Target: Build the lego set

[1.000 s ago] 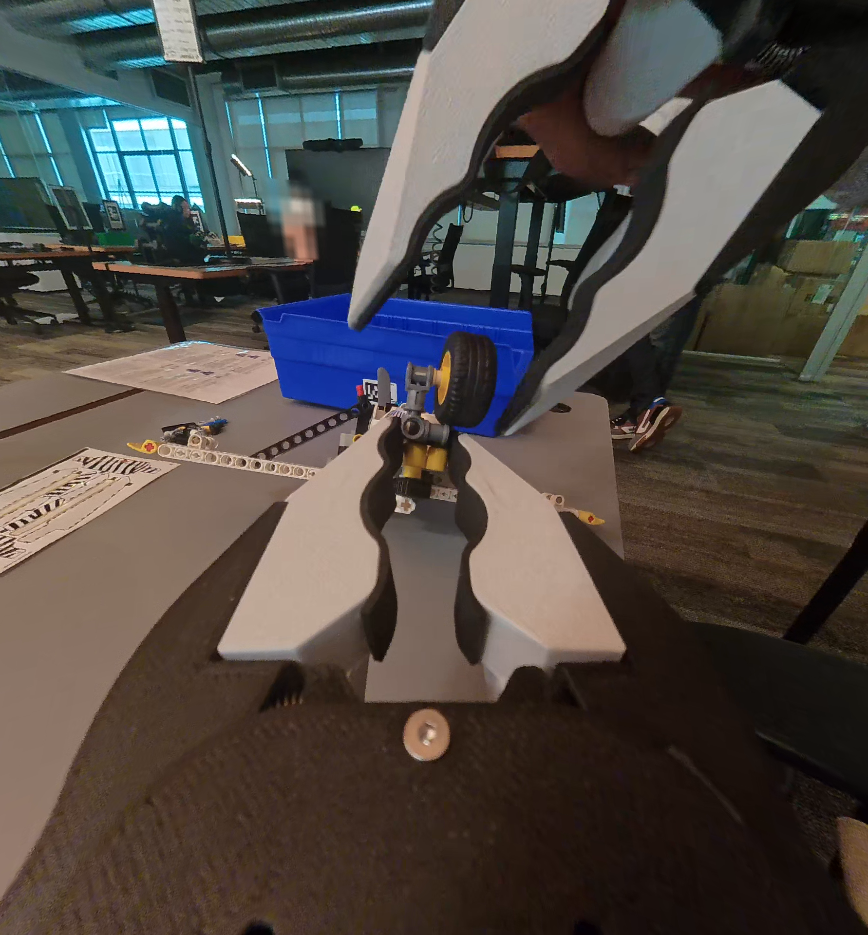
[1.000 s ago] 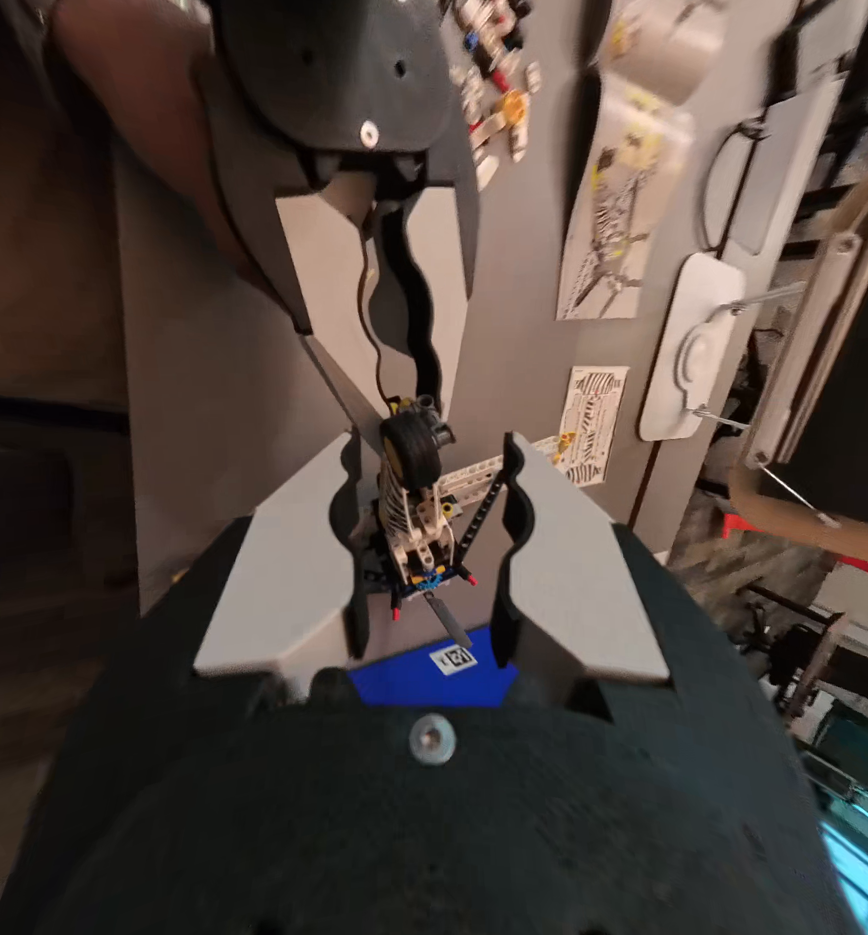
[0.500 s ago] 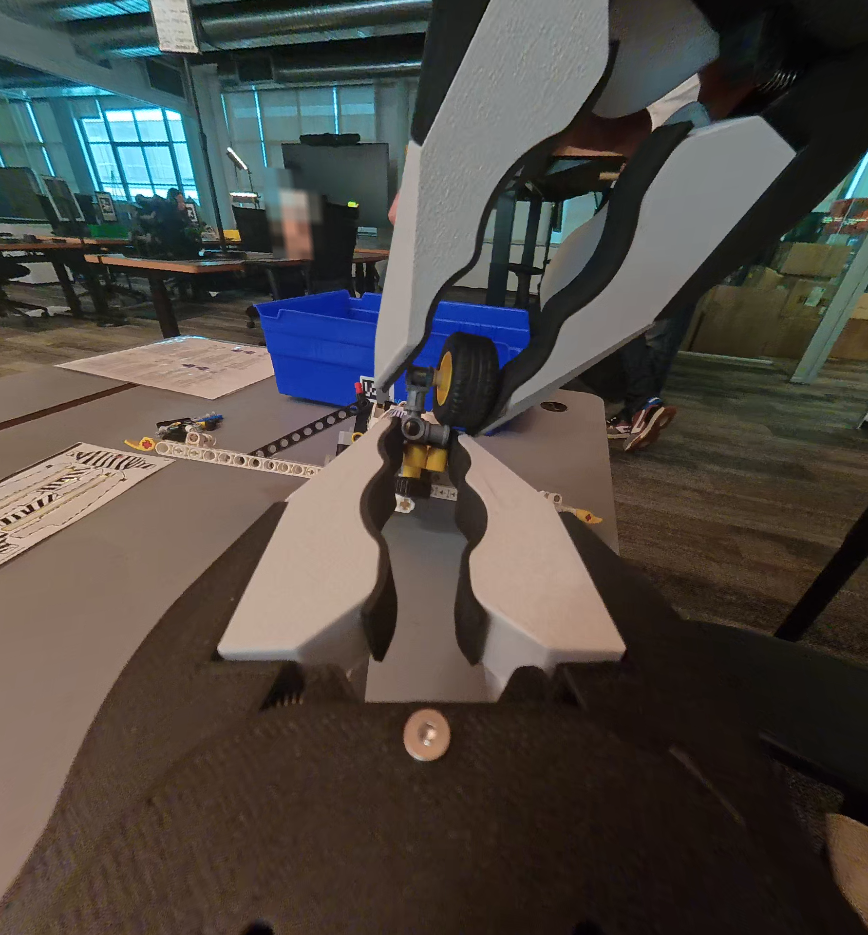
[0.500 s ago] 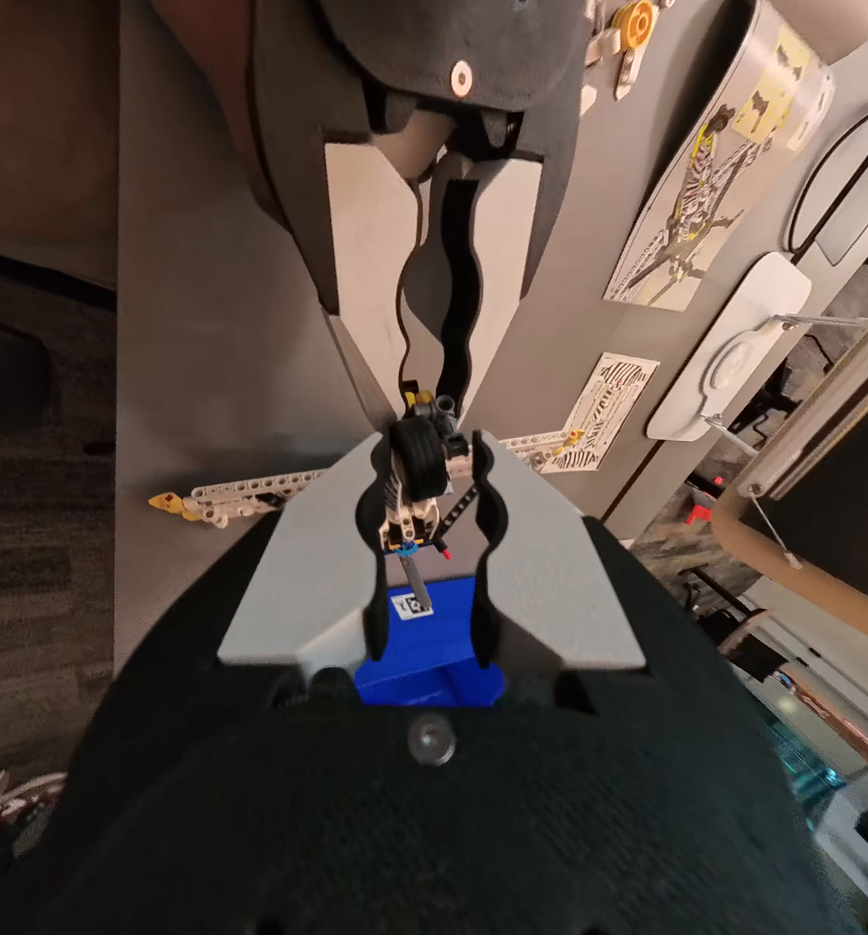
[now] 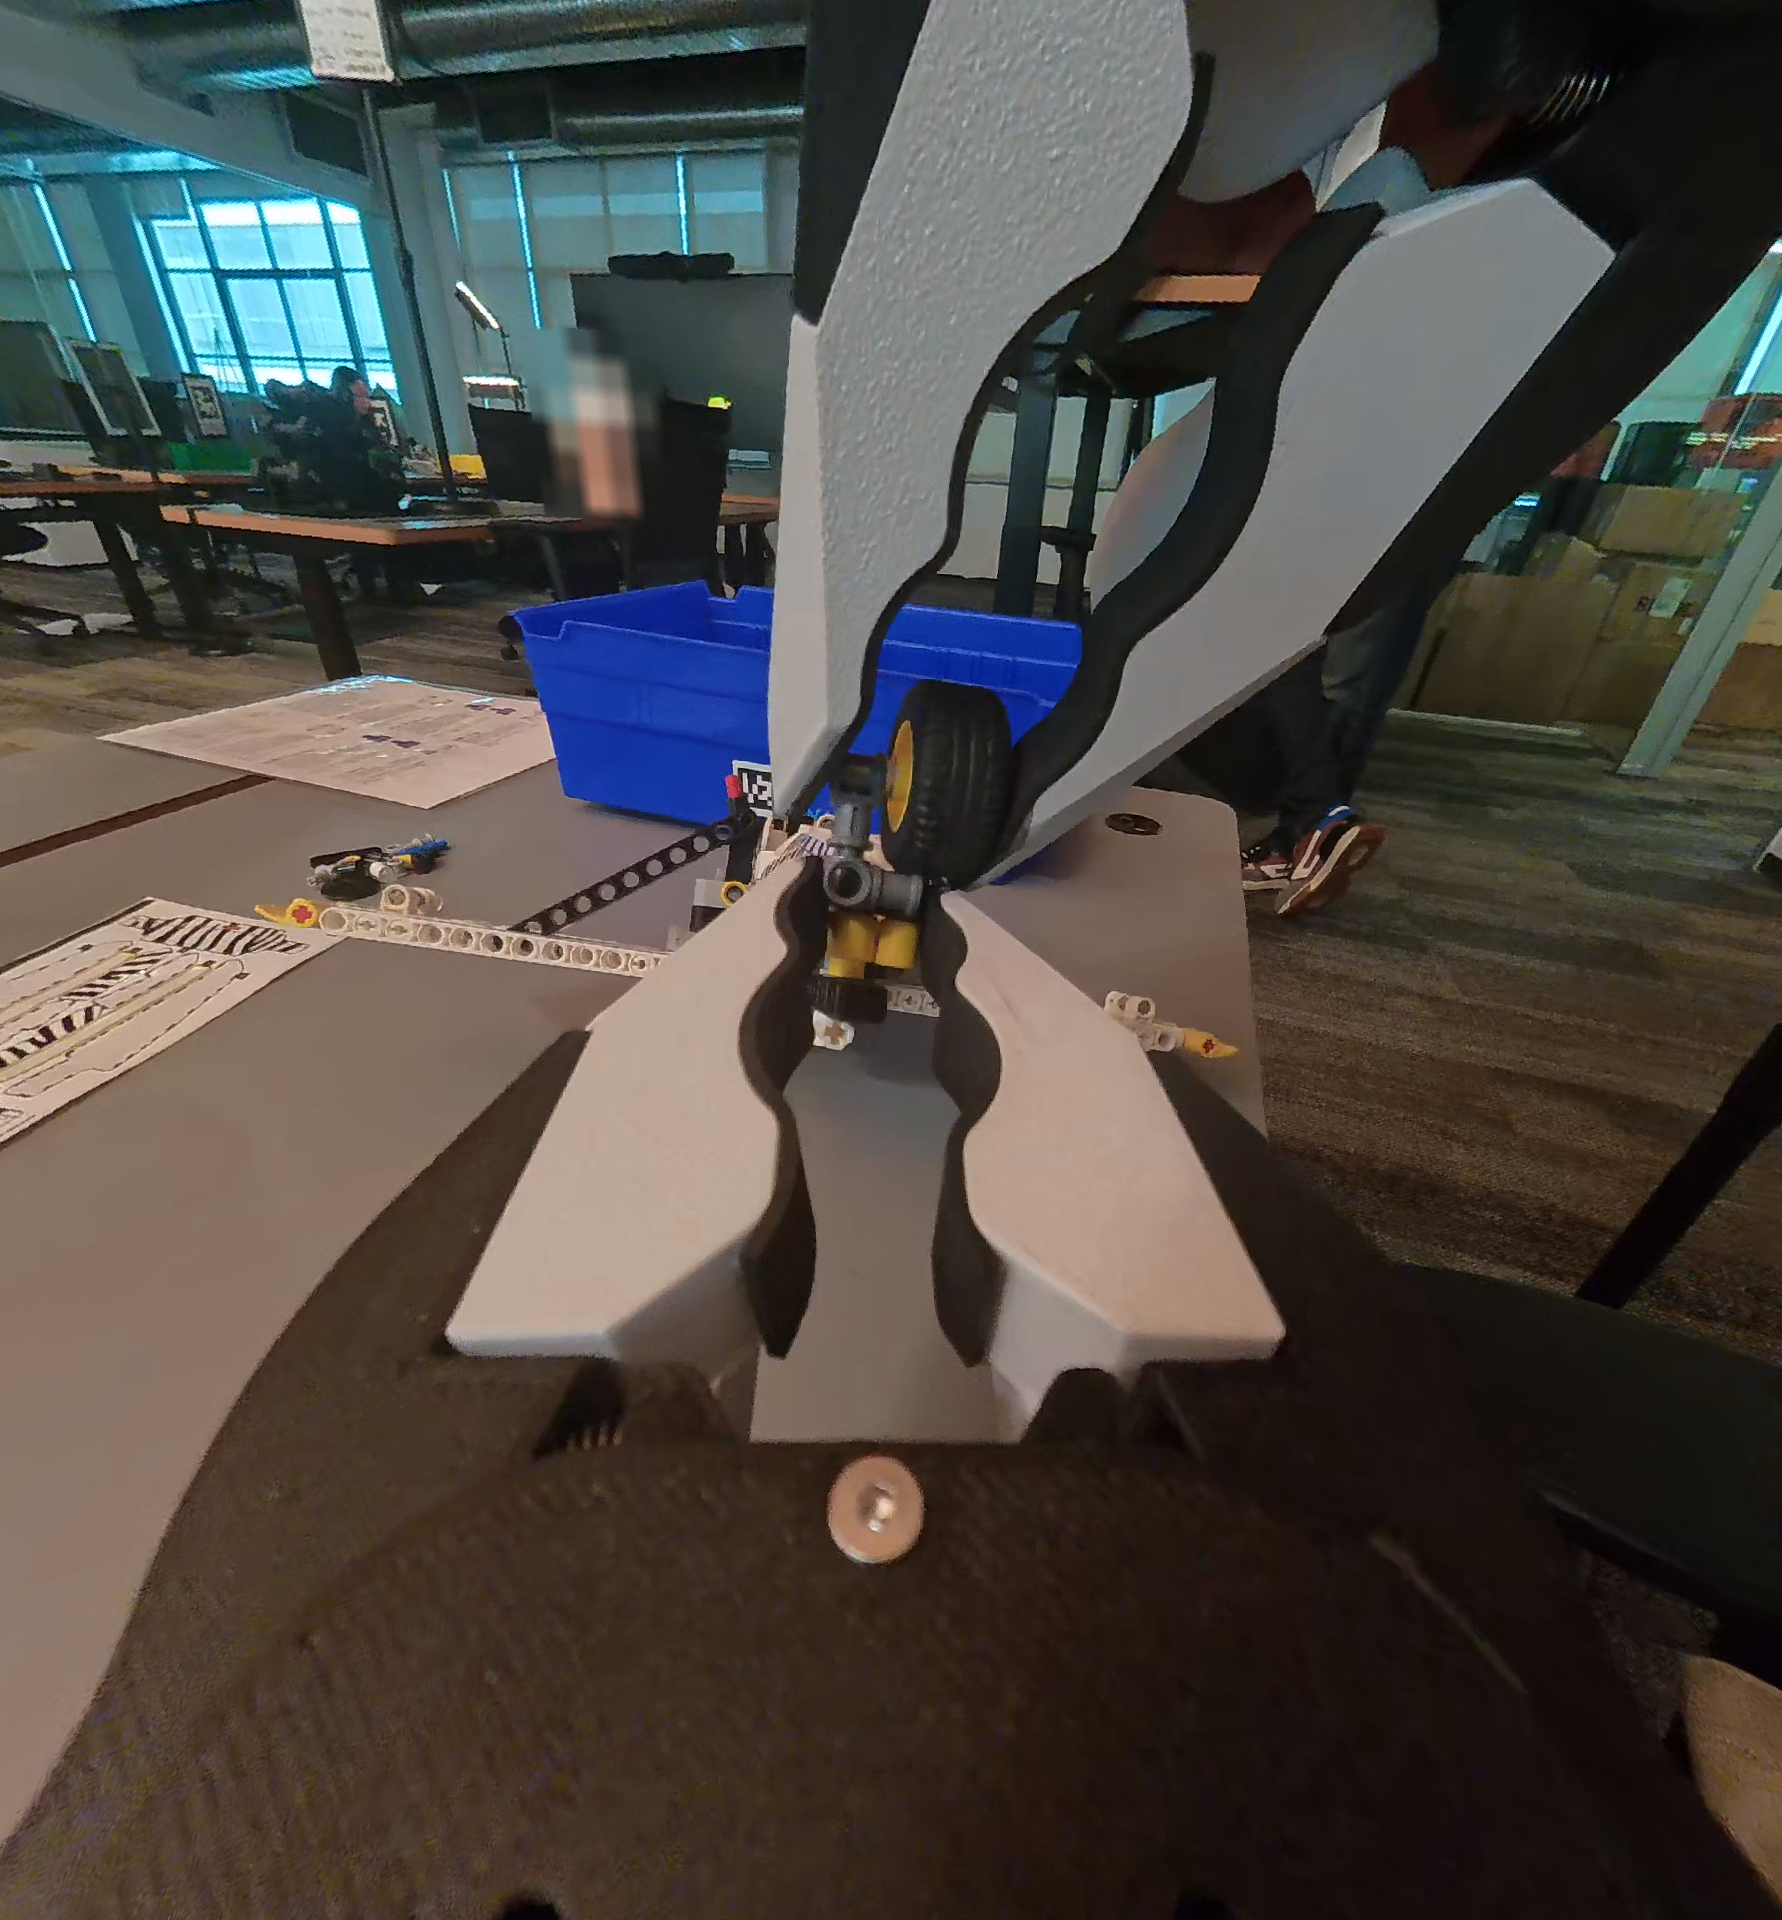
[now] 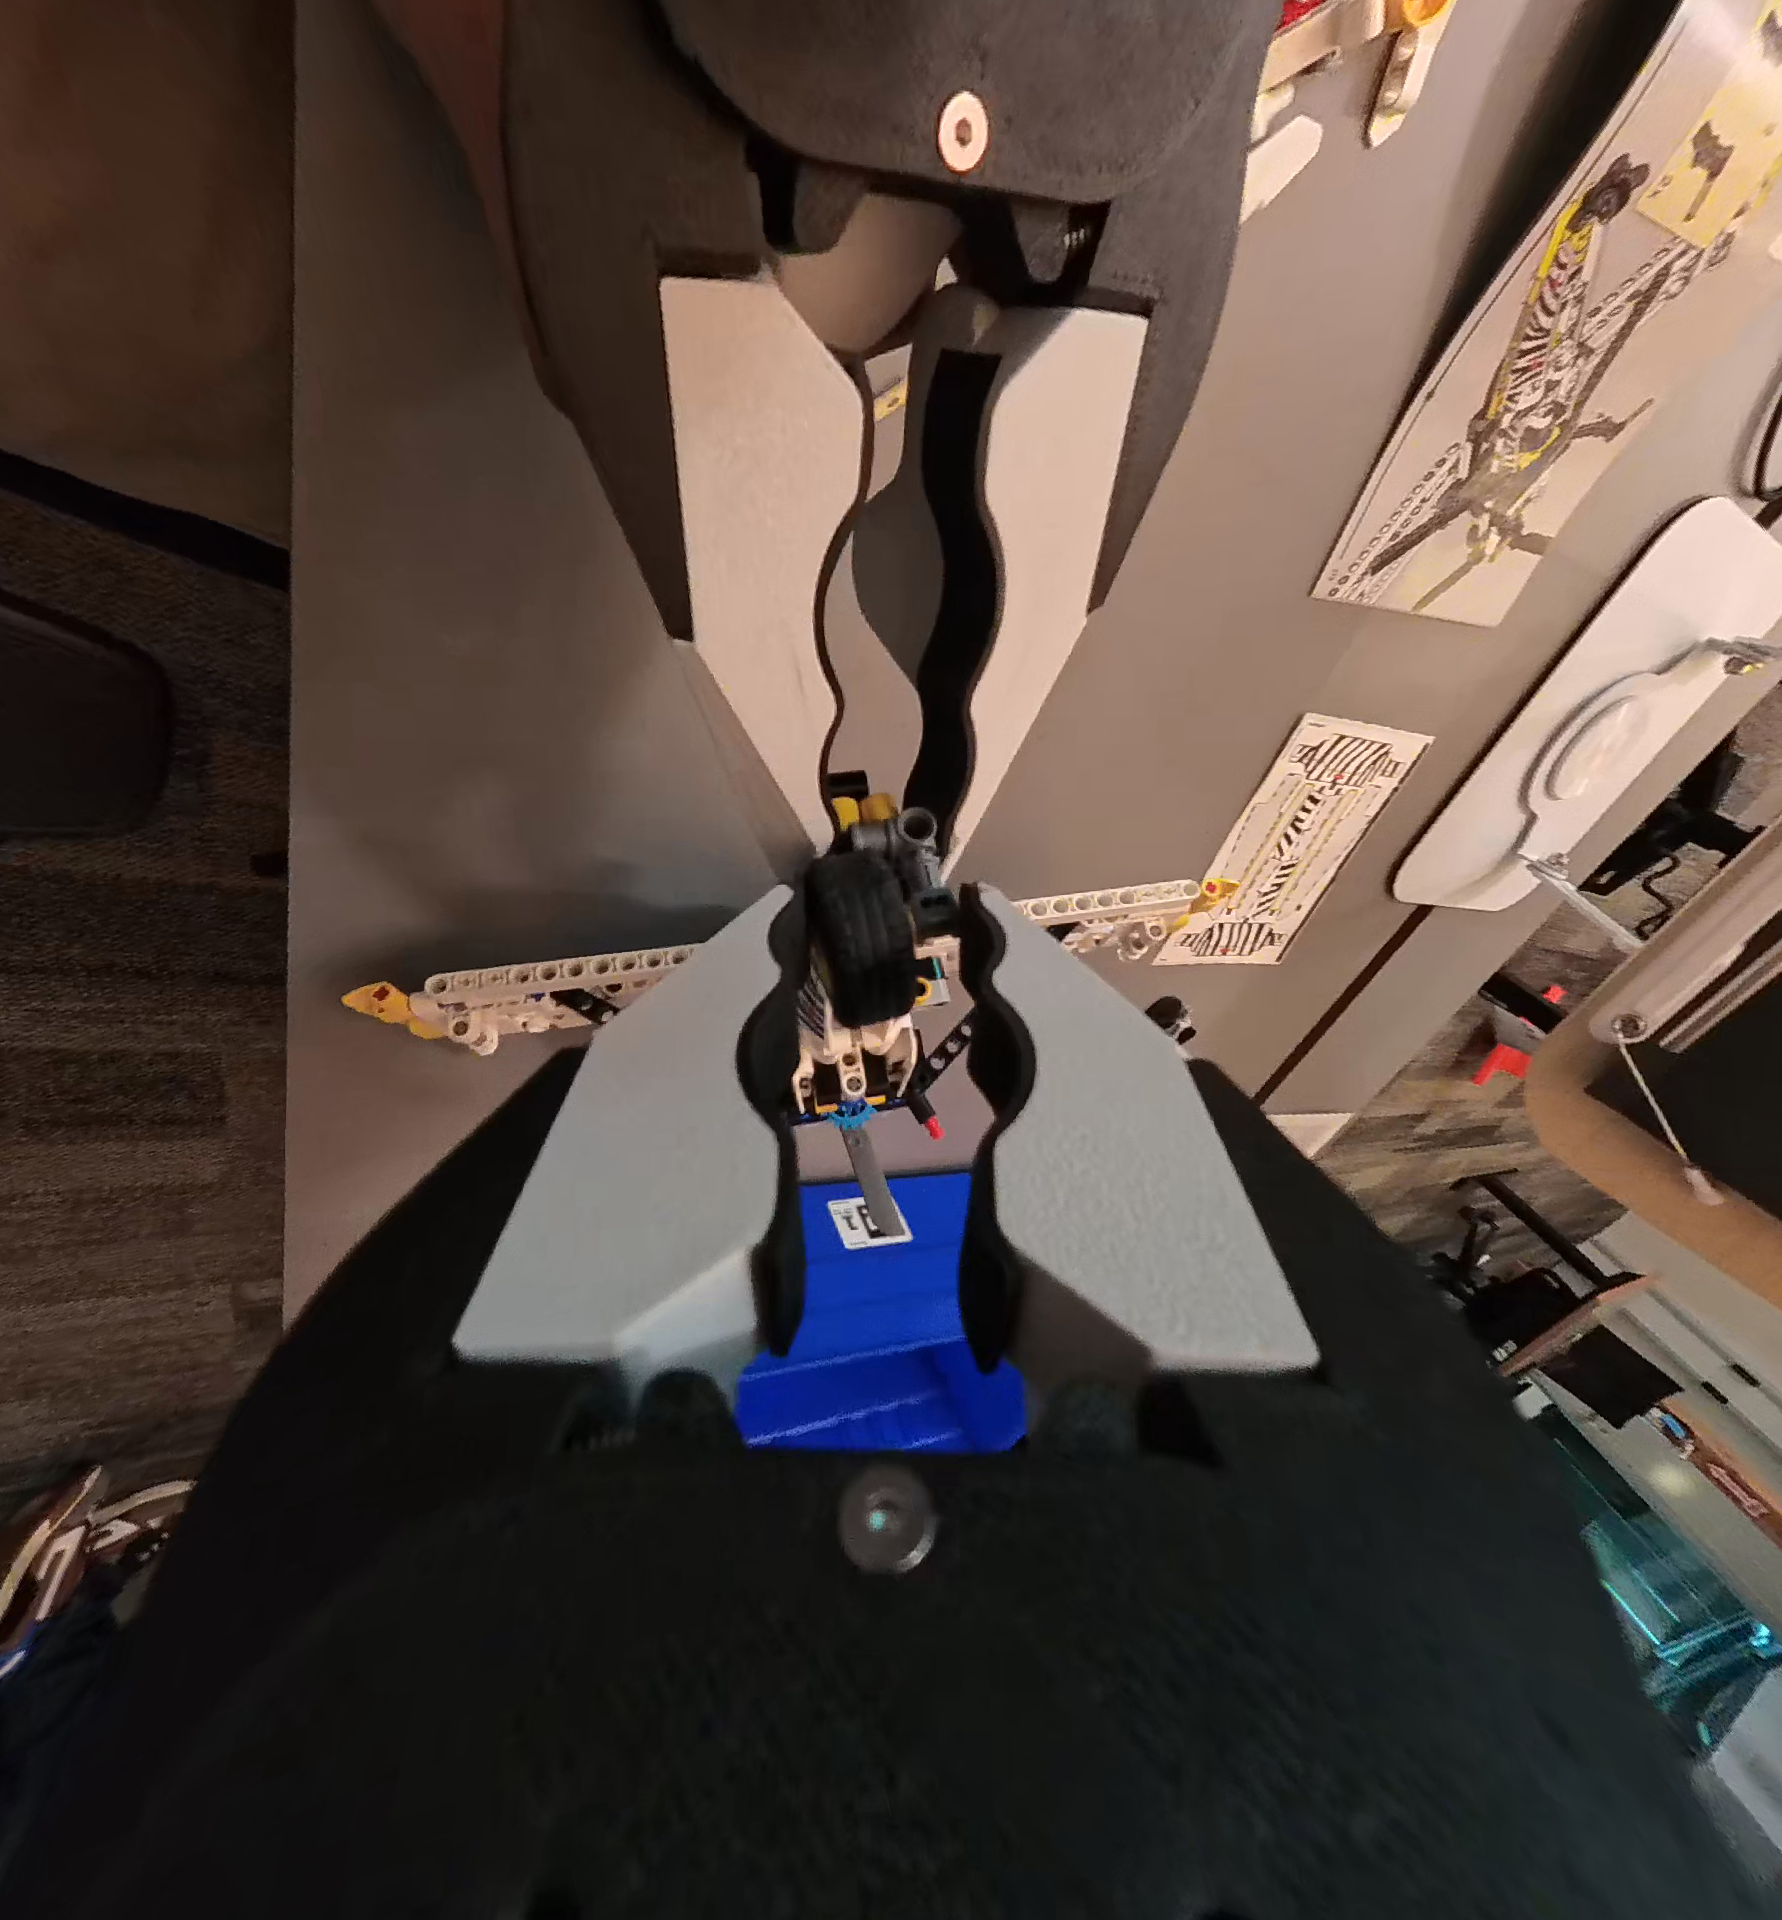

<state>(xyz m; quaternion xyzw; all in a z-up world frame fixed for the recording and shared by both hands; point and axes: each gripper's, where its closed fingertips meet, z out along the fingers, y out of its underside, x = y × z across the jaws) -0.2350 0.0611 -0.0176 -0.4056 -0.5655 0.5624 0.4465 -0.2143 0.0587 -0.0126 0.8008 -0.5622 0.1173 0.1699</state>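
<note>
A small lego model (image 5: 866,940) with yellow and grey parts stands on the grey table (image 5: 243,1143). My left gripper (image 5: 866,904) is shut on its yellow and grey base. A black wheel (image 5: 954,779) with a yellow hub sits on the model's grey axle piece. My right gripper (image 5: 908,821) comes down from above, shut on the wheel. In the right wrist view the wheel (image 6: 856,945) sits between my right gripper's (image 6: 882,904) tips, with the left gripper (image 6: 882,805) opposite. Long white beams (image 5: 492,940) with yellow ends run out from the model.
A blue bin (image 5: 658,707) stands just behind the model. A black beam (image 5: 627,878) and loose small parts (image 5: 378,862) lie to the left. Sticker sheets (image 5: 87,1018) and an instruction sheet (image 5: 347,732) lie farther left. The table's edge (image 5: 1242,987) is close on the right.
My right gripper has come down over the model and its fingers have closed around the wheel. My left gripper has kept its hold on the model.
</note>
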